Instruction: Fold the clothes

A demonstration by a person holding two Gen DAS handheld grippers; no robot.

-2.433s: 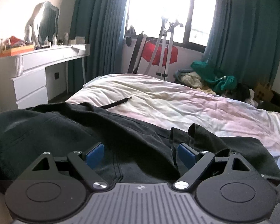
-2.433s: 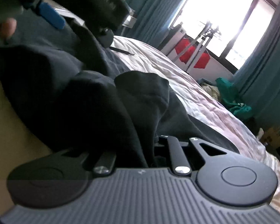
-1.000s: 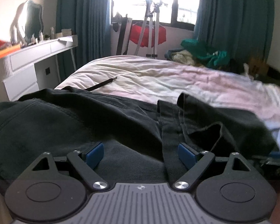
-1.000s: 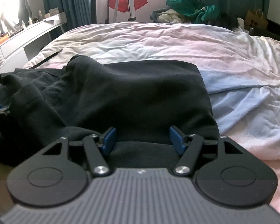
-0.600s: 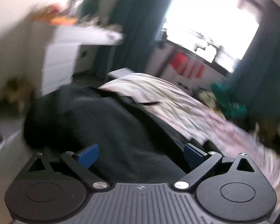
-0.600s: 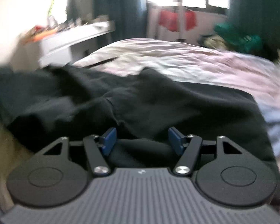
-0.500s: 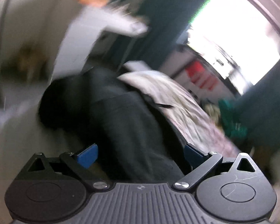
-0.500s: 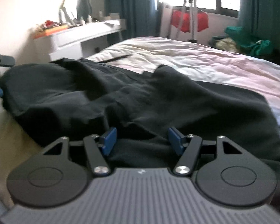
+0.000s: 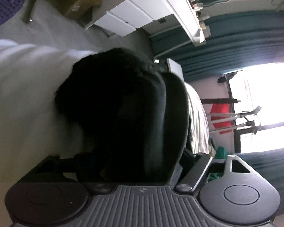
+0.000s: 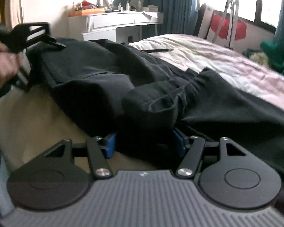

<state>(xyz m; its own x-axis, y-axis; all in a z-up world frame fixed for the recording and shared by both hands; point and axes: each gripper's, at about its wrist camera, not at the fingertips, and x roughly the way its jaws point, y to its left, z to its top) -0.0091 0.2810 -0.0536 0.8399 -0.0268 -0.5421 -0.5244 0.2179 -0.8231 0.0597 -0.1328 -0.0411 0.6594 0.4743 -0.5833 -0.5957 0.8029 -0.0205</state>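
Standing by the bed [image 10: 227, 60], I watched the left gripper [image 10: 31, 37], rolled onto its side at the near corner, its jaws just then closing around a thick bunch of the black garment [image 10: 108, 75]; whether the pads had bitten yet I couldn't tell. The cloth lay crumpled along the mattress edge, partly overhanging. Further right, the right gripper [image 10: 143, 143] stood half-spread with a rumpled fold between its blue pads [image 10: 109, 144], apparently clamped. If either grip was shallow, I reckoned the heavy cloth would slip and slide floorward, or fold crooked.
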